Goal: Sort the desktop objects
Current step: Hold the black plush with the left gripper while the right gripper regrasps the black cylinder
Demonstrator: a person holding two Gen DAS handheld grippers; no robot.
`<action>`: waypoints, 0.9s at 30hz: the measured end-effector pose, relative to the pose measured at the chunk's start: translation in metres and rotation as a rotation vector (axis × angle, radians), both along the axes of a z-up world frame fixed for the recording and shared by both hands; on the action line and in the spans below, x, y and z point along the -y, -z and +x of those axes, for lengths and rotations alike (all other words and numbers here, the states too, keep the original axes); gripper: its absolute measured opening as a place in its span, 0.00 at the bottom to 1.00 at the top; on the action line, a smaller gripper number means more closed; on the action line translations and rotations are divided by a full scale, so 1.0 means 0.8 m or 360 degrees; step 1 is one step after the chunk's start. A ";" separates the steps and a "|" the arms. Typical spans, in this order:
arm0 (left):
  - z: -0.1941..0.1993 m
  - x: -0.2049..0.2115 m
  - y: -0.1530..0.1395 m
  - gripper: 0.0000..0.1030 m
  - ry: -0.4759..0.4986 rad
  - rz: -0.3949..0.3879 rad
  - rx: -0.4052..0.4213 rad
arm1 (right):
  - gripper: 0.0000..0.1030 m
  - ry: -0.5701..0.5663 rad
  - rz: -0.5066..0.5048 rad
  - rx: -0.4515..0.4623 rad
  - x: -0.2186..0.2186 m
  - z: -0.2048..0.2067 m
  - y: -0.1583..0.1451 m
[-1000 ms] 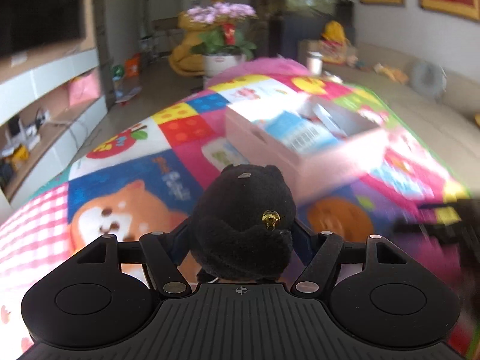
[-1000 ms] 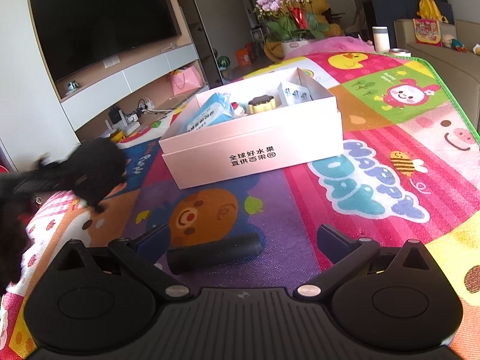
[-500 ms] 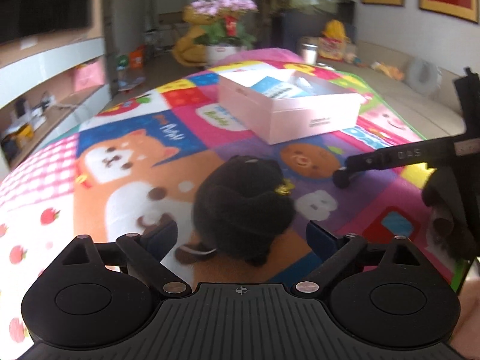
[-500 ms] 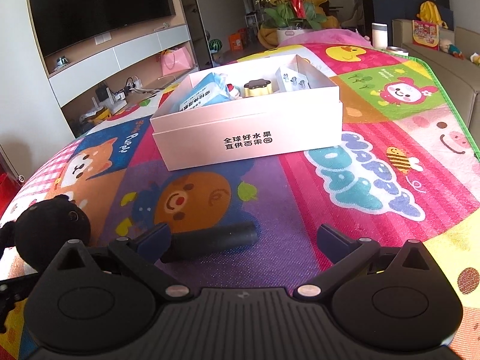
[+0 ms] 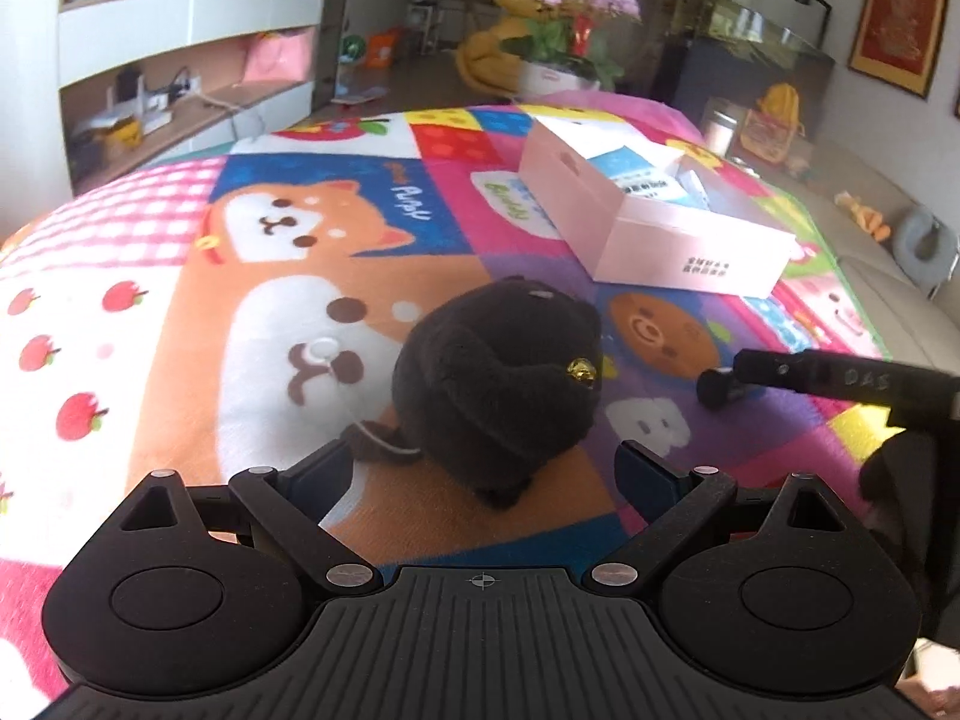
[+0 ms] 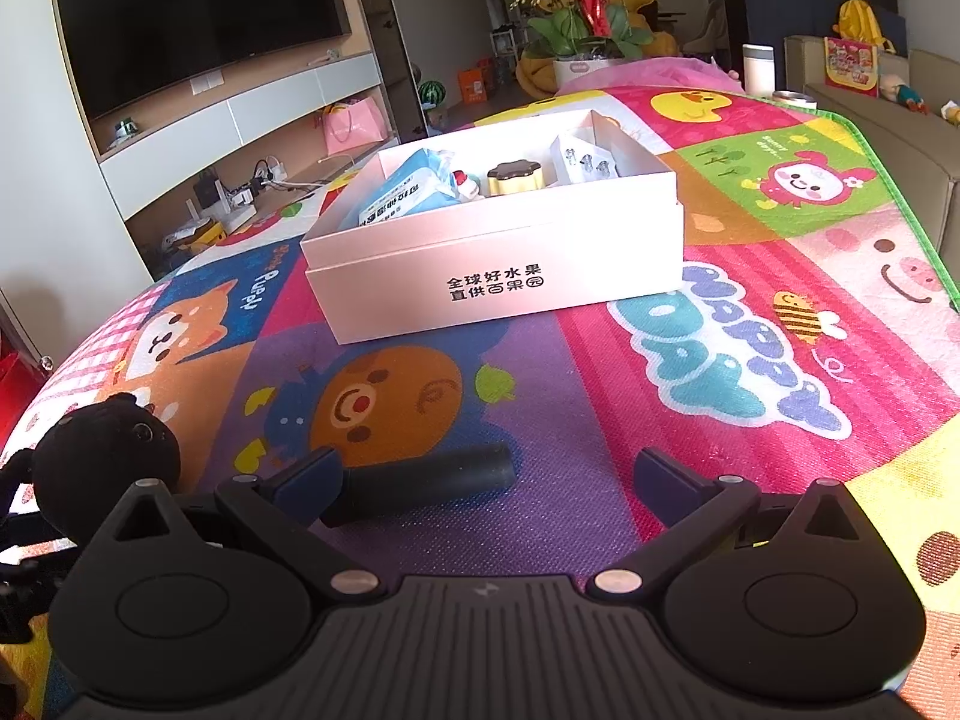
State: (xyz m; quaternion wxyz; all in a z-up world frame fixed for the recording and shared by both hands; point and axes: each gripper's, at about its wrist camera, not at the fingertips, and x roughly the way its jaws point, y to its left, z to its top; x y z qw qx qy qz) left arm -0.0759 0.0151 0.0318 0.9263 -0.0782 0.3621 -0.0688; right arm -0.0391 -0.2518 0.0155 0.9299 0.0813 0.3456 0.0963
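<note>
A black plush toy point(image 5: 504, 384) with a small gold bell sits on the colourful play mat point(image 5: 180, 312). My left gripper point(image 5: 483, 477) is open around it, and neither pad touches it. The same toy point(image 6: 105, 456) shows at the left edge of the right wrist view. A black cylinder point(image 6: 420, 483) lies on the mat between the fingers of my open right gripper point(image 6: 486, 480), its near end close to the left fingertip. The cylinder's tip point(image 5: 717, 387) also shows in the left wrist view. Beyond stands an open pink box point(image 6: 498, 276).
The box holds a blue tissue pack point(image 6: 408, 192), a small yellow tin point(image 6: 516, 177) and a white carton point(image 6: 582, 159). Past the mat are a flower pot point(image 6: 576, 24), a TV wall with shelves point(image 6: 198, 18) and a sofa point(image 6: 870, 114) on the right.
The left gripper came down from near the box with the plush toy, set it on the mat and opened off it. The right gripper and the cylinder have stayed put.
</note>
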 end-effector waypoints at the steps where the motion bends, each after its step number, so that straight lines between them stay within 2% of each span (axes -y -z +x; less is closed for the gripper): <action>1: -0.001 0.000 -0.003 0.95 0.0016 -0.0039 -0.0012 | 1.00 0.0000 0.0005 -0.0001 0.000 0.000 0.000; 4: 0.005 0.011 -0.005 0.97 0.0088 -0.0129 -0.0025 | 1.00 -0.0007 0.0016 0.0004 0.002 0.000 -0.001; 7: 0.022 0.028 -0.003 0.98 0.0085 -0.0081 0.0000 | 1.00 -0.0003 -0.0038 0.0092 0.002 -0.011 -0.010; 10: 0.042 0.037 0.001 0.98 0.0107 -0.0068 0.0022 | 1.00 -0.0071 -0.0221 0.0229 -0.002 -0.030 -0.024; 12: 0.055 0.042 0.005 0.98 0.0140 -0.0031 0.0042 | 1.00 -0.0133 -0.0279 0.0255 -0.001 -0.038 -0.030; 17: 0.073 0.045 0.011 0.98 0.0126 0.0085 0.0090 | 1.00 -0.0208 -0.0320 0.0162 -0.003 -0.040 -0.023; 22: 0.062 0.023 0.005 0.99 0.0080 0.0032 0.0099 | 1.00 -0.0300 -0.0315 0.0101 -0.025 -0.027 -0.017; 27: 0.041 0.015 0.007 1.00 0.0099 0.0021 0.0073 | 1.00 -0.0346 -0.0341 0.0098 -0.050 -0.011 -0.012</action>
